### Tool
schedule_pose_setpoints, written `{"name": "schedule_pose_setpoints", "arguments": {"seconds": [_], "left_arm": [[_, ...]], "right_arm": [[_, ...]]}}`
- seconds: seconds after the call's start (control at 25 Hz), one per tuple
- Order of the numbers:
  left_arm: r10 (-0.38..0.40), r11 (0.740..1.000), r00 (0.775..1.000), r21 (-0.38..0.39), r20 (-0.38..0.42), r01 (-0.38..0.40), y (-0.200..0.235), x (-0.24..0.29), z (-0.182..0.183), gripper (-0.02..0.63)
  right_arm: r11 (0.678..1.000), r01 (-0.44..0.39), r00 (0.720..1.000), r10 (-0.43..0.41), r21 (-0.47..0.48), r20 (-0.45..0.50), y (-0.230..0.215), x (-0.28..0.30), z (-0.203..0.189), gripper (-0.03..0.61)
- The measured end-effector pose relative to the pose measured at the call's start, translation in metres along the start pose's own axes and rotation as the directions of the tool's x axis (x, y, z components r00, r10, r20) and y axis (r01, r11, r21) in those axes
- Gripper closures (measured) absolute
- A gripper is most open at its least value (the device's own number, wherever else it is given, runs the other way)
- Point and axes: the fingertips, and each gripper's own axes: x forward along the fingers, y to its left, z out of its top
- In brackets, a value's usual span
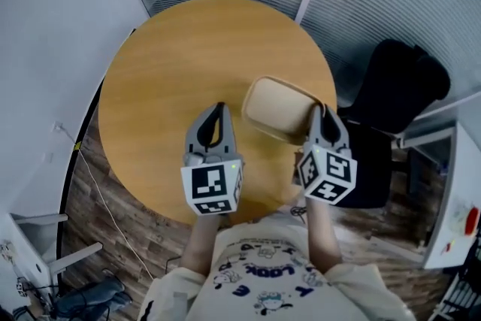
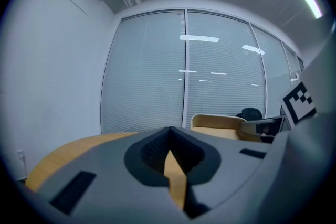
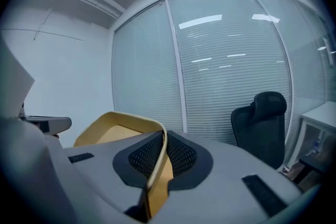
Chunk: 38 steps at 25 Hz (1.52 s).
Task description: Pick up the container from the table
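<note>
Right gripper view: right gripper (image 3: 160, 140) jaws pinch the container (image 3: 102, 135) by its near rim wall; it stretches forward-left over the bench (image 1: 161, 71). Left gripper (image 1: 219, 110) jaws pressed together, empty, just left of it.

Shallow, empty tan container (image 1: 279, 107) near the table (image 1: 173, 86) edge, rim in the right claw (image 1: 321, 113).
</note>
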Motion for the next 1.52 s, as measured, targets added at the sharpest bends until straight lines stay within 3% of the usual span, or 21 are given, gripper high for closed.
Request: {"name": "schedule_pose_setpoints", "arguments": {"seconds": [0.44, 1.52], "left_arm": [[-0.022, 1.000, 0.996, 0.022, 0.084, 0.020, 0.003, -0.012, 0.033, 0.612], [-0.058, 0.998, 0.991, 0.035, 0.117, 0.054, -0.022, -0.020, 0.046, 0.612]], "right_arm": [[1.000, 0.015, 0.996, -0.014, -0.011, 0.087, 0.010, -0.021, 0.032, 0.554], [0.999, 0.034, 0.991, -0.033, -0.008, 0.129, -0.005, -0.039, 0.045, 0.554]]}}
